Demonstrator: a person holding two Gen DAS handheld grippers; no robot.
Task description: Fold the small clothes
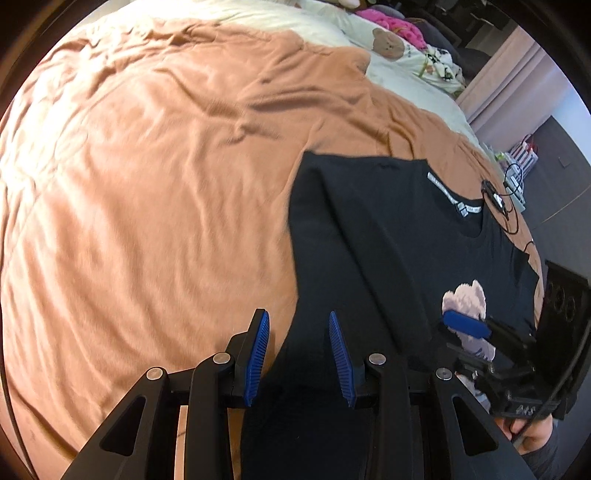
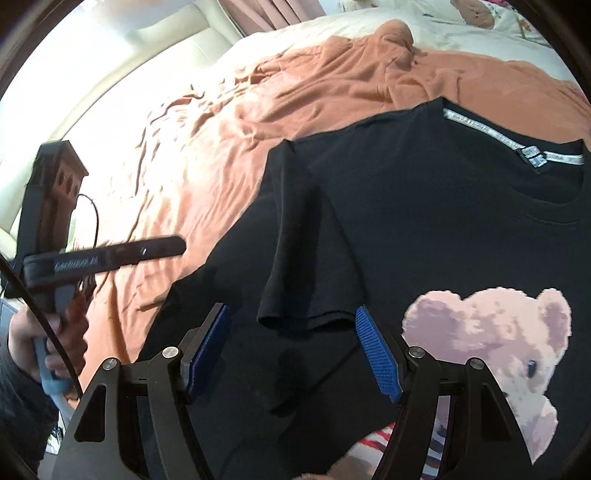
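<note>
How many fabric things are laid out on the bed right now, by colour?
Black: 1, the T-shirt with a bear print, one sleeve already folded in.
Orange: 1, the blanket under it.
Cream: 1, the bedding beyond the blanket.
Pink: 1, a fluffy item at the far end; what it is cannot be told.
Total: 4

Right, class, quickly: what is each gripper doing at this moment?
Left gripper: open, nothing held, over the edge of the black T-shirt.
Right gripper: open, nothing held, above the folded-in sleeve.
</note>
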